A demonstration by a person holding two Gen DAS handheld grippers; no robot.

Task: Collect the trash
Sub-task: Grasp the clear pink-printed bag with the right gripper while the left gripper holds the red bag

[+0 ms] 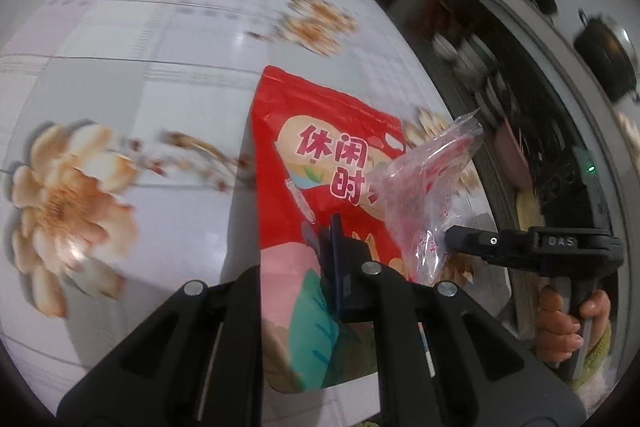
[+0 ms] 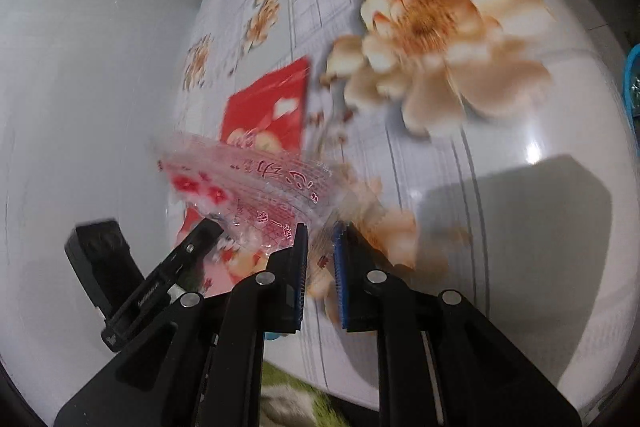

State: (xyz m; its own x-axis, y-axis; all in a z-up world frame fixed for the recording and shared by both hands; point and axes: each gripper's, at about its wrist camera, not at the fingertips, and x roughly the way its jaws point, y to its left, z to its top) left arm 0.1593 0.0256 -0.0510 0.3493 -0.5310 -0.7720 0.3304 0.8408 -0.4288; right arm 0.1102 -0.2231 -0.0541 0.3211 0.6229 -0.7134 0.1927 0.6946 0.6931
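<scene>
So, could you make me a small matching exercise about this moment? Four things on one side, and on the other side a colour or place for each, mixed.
Things:
1. snack bag
2. plastic wrapper
3. tablecloth
4. hand

Colour or place:
a. printed with peach flowers
b. red, in the left gripper
c. around the handle of the right gripper
d. see-through with red print, at the right gripper

Pairs: 1-b, 2-d, 3-a, 4-c
</scene>
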